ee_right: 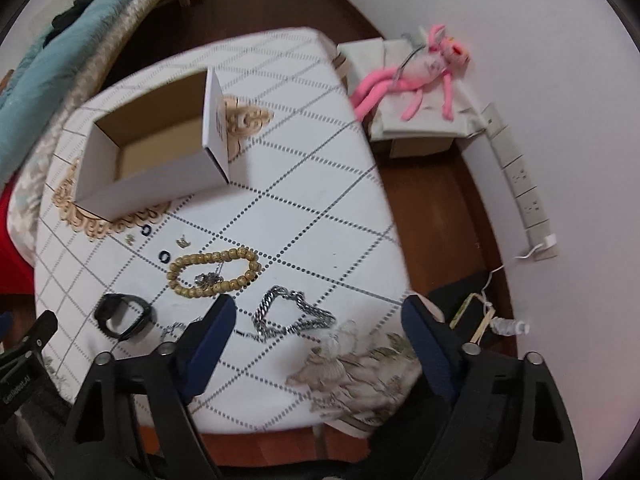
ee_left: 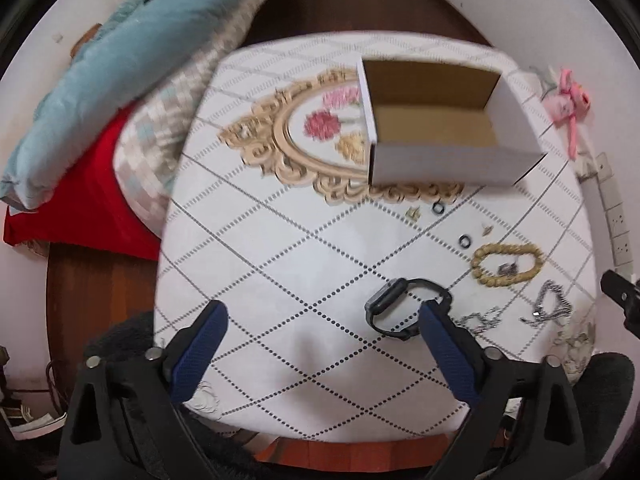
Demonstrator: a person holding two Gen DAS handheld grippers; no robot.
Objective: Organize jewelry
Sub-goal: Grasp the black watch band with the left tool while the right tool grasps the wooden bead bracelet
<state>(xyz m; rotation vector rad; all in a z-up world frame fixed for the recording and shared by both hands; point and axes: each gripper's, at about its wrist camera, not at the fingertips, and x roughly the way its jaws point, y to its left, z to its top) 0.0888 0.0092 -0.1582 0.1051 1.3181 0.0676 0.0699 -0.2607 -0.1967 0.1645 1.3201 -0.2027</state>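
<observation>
Left wrist: above table's (ee_left: 280, 240) near edge, facing forward-down.
Right wrist: likewise, further right.
Shared: box (ee_left: 448, 160) (ee_right: 160, 184), watch (ee_left: 404, 308) (ee_right: 124, 316).

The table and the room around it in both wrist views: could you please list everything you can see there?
Table: 1, white cloth with dotted diamond grid.
Cardboard box: 1, white outside, brown inside, open, far part of table; nothing visible inside.
Bead bracelet: 1, tan, nearer than the box.
Chain bracelet: 1, silver, near edge.
Watch: 1, black, near edge.
Small rings: 2, dark, between box and bead bracelet.
Small charms: 2, gold, by the rings.
Plush toy: 1, pink, on a side stand by the wall.
Bedding: blue and checked, left of table.
Left gripper: open, over the table's near part.
Right gripper: open, above the chain bracelet.
</observation>
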